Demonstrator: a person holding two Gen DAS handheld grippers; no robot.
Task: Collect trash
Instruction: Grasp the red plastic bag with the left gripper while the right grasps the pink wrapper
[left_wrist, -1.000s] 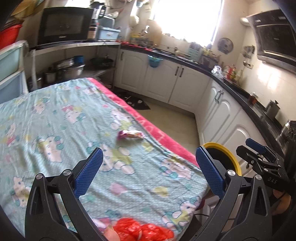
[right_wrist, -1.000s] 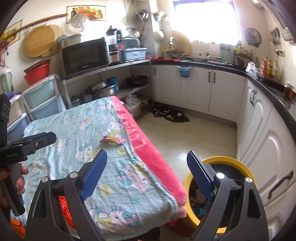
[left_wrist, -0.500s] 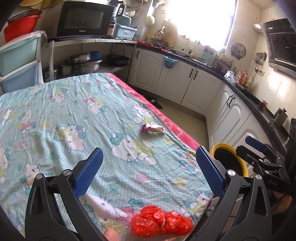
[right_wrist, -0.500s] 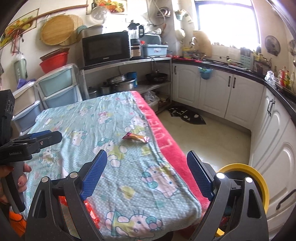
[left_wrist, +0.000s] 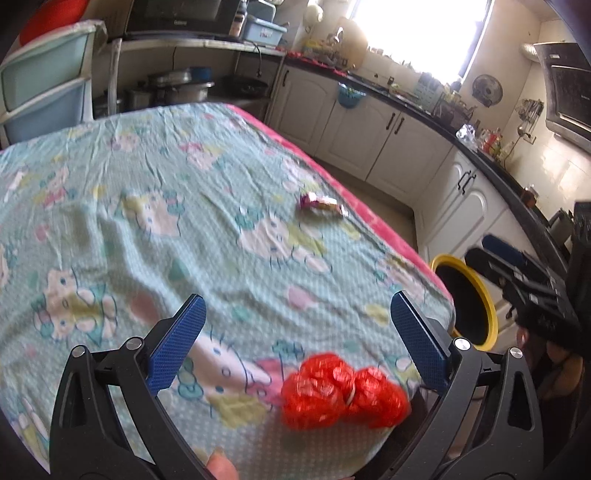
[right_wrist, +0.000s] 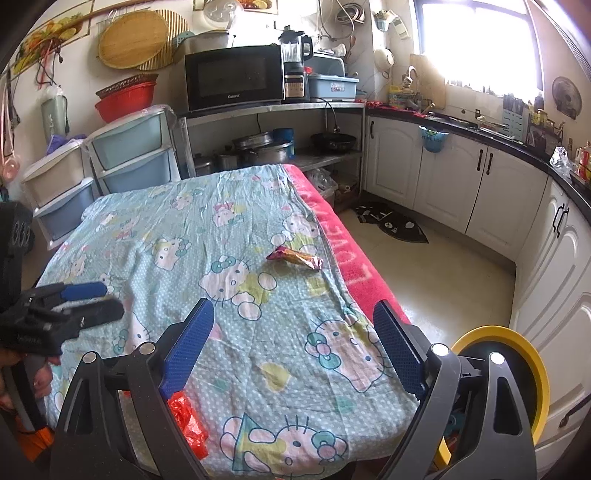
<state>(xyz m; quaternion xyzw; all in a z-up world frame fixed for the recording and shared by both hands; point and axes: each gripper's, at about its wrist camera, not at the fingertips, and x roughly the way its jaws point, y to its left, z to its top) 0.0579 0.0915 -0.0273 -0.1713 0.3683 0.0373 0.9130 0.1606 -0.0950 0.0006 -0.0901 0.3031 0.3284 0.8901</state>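
Both the left gripper (left_wrist: 297, 339) and right gripper (right_wrist: 293, 347) gape wide and empty over the cartoon-print tablecloth (right_wrist: 221, 236) (crumpled red plastic bag (left_wrist: 343, 397) at five o'clock, pink-and-yellow foil snack wrapper (right_wrist: 295, 257) at twelve).

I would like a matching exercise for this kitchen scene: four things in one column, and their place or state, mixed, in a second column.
1. red plastic bag
2. snack wrapper
3. yellow-rimmed bin
4. right gripper

A. on the floor beside the table
B. open, holding nothing
C. at the table's near edge
D. mid-table, near the pink border

Pairs: 1-C, 2-D, 3-A, 4-B
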